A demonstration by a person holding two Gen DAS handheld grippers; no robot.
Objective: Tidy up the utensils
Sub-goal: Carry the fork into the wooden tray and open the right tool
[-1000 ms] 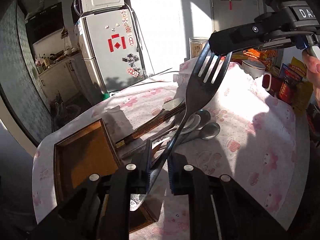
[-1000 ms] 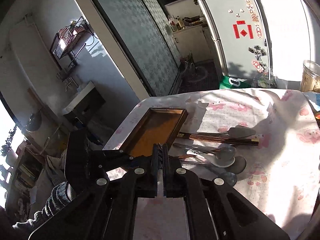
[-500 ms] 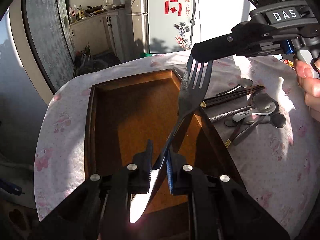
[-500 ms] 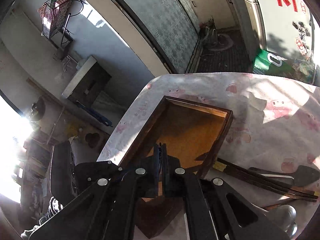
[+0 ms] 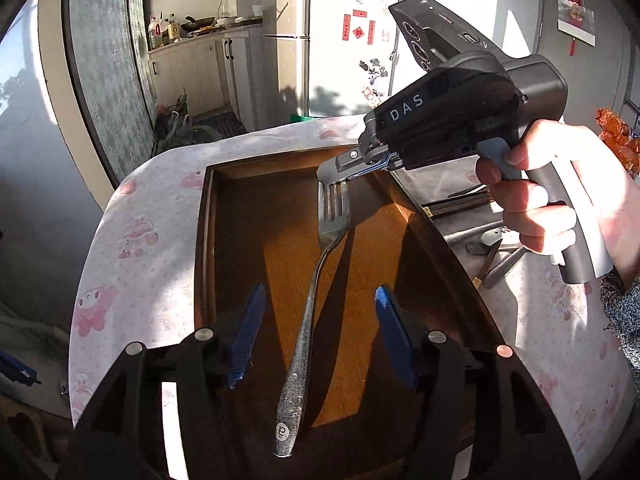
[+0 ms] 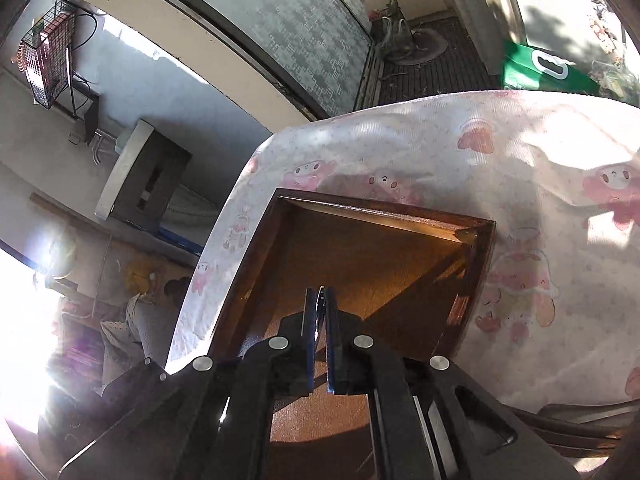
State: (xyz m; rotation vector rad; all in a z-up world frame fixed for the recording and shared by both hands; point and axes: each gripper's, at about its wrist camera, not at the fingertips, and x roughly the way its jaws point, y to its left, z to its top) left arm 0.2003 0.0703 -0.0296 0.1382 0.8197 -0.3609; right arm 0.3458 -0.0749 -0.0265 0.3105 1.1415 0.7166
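between the spread blue pads of the left tool [image 5: 316, 332] lay the fork [image 5: 320, 280], its handle untouched by either pad; the jaws were opening and the fork was released, resting on the floor of the wooden tray [image 5: 244, 168]. ahead of that tool, the right tool [image 5: 340, 170] was clenched on the tips of the fork's tines, though its jaws were just starting to part.

risks, as judged: if the right tool let go while the tine end stood raised, the fork could drop and bounce or skid against the tray wall. if either tool withdrew with a pad catching the fork, it could be dragged askew or out of the tray.

to the right of the left tool, dark chopsticks [image 5: 456, 204] and other utensils [image 5: 496, 252] waited unsorted on the surface [image 5: 160, 216], which was covered by a white cloth with pink figures. strong sun and hard shadows crossed it. beyond the far edge stood a refrigerator [image 5: 348, 40] with magnets, a kitchen counter [image 5: 200, 36] with bottles, and a patterned sliding door [image 5: 104, 72].
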